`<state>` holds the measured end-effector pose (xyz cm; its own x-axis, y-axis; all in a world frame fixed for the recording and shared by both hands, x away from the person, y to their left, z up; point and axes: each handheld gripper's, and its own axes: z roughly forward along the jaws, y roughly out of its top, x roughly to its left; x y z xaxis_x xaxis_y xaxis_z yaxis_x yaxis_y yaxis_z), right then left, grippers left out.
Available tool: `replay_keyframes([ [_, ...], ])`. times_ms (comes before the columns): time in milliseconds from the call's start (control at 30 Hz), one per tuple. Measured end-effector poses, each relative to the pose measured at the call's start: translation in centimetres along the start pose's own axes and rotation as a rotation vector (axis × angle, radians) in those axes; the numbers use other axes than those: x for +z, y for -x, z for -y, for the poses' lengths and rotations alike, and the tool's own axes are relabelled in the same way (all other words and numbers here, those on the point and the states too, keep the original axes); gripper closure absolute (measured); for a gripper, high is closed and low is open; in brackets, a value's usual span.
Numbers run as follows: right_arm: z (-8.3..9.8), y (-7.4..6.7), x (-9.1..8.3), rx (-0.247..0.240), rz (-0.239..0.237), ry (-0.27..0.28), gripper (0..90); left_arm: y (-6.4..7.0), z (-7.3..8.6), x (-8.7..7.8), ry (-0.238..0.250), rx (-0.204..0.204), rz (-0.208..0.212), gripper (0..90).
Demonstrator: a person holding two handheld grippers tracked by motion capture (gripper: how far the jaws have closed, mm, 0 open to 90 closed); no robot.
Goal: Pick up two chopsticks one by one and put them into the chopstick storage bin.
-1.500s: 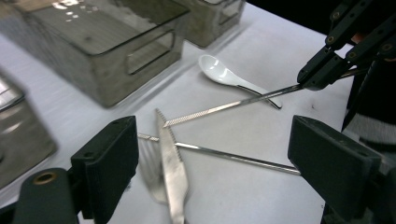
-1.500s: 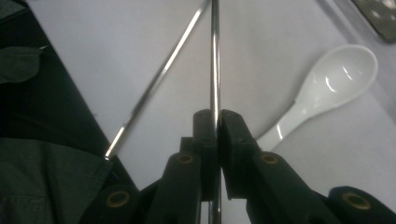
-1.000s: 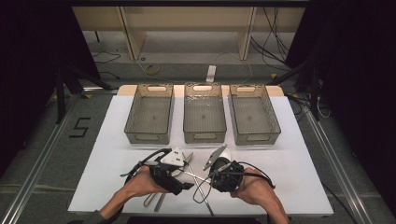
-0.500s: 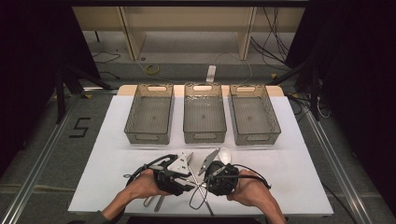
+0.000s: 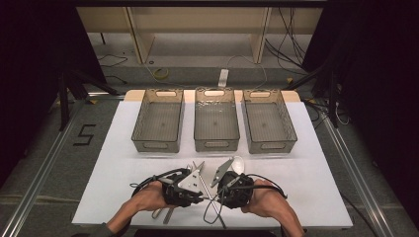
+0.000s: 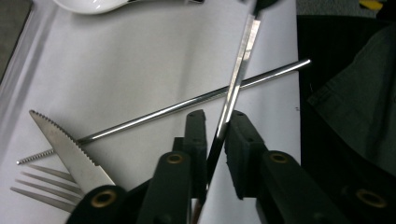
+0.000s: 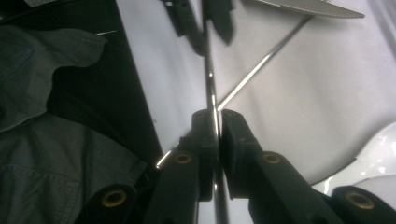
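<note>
Knife (image 6: 239, 70): thin, stiff, slick steel, light. Left gripper (image 6: 215, 135) jaws just closing around it; right gripper (image 7: 215, 135) jaws clamp it. Hold flat faces.

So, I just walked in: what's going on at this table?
A person works two handheld grippers over scattered cutlery on the white table. Both are on one flat metal utensil: the left gripper has just been closing its jaws on it, while the right gripper has just been opening its jaws slightly, pads touching it. Three bins beyond sit empty.
</note>
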<state>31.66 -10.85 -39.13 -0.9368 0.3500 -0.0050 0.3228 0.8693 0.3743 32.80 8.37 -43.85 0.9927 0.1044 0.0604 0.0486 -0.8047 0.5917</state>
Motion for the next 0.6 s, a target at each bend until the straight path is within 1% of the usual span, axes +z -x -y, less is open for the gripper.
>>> replay_keyframes([
  [33, 0.0, 0.0, 0.0, 0.0, 0.0, 0.0, 77.0, 0.2, -0.1, -0.1, -0.002, 0.016, -0.005, 81.8],
  [67, 0.0, 0.3, -0.2, 0.018, 0.012, 0.007, 68.9, 0.4, -0.1, -0.1, 0.002, 0.024, -0.012, 84.3],
  [100, 0.0, 0.5, -0.5, 0.038, 0.016, 0.011, 63.1, 0.5, -0.2, -0.2, 0.004, 0.024, -0.025, 84.8],
  [133, 0.1, 0.6, -0.9, 0.053, 0.028, 0.033, 56.9, 0.5, -0.2, -0.3, 0.002, 0.024, -0.027, 85.0],
  [167, 0.3, 1.0, -1.7, 0.091, 0.055, 0.091, 51.6, 0.4, -0.2, -0.4, -0.001, 0.023, -0.035, 85.1],
  [200, 0.3, 1.0, -1.7, 0.091, 0.055, 0.091, 51.6, 0.3, -0.2, -0.4, -0.005, 0.015, -0.049, 85.1],
  [233, 0.4, 1.1, -2.2, 0.102, 0.071, 0.122, 48.4, 0.2, -0.1, -0.4, -0.01, 0.0, -0.05, 85.1],
  [267, 0.5, 1.2, -2.6, 0.111, 0.08, 0.156, 47.0, 0.1, 0.0, -0.5, -0.018, -0.008, -0.063, 85.2],
  [300, 0.6, 1.3, -3.2, 0.129, 0.084, 0.201, 43.5, -0.1, 0.0, -0.5, -0.021, -0.02, -0.078, 85.2],
  [333, 0.6, 1.3, -3.2, 0.129, 0.084, 0.201, 43.5, -0.2, 0.1, -0.6, -0.023, -0.035, -0.09, 85.2],
  [400, 0.6, 1.2, -3.4, 0.146, 0.098, 0.219, 41.8, -0.6, 0.2, -0.8, -0.016, -0.068, -0.115, 85.2],
  [433, 0.6, 1.2, -3.4, 0.155, 0.111, 0.219, 41.2, -0.7, 0.3, -1.0, -0.007, -0.091, -0.128, 85.2],
  [467, 0.5, 1.2, -3.3, 0.156, 0.124, 0.223, 40.0, -1.0, 0.4, -1.1, 0.0, -0.117, -0.13, 85.1],
  [500, 0.5, 1.2, -3.2, 0.158, 0.123, 0.228, 39.1, -1.2, 0.5, -1.3, 0.009, -0.145, -0.134, 85.1],
  [600, 0.4, 1.2, -3.0, 0.168, 0.135, 0.242, 37.1, -1.7, 0.7, -1.6, 0.017, -0.21, -0.166, 85.1],
])
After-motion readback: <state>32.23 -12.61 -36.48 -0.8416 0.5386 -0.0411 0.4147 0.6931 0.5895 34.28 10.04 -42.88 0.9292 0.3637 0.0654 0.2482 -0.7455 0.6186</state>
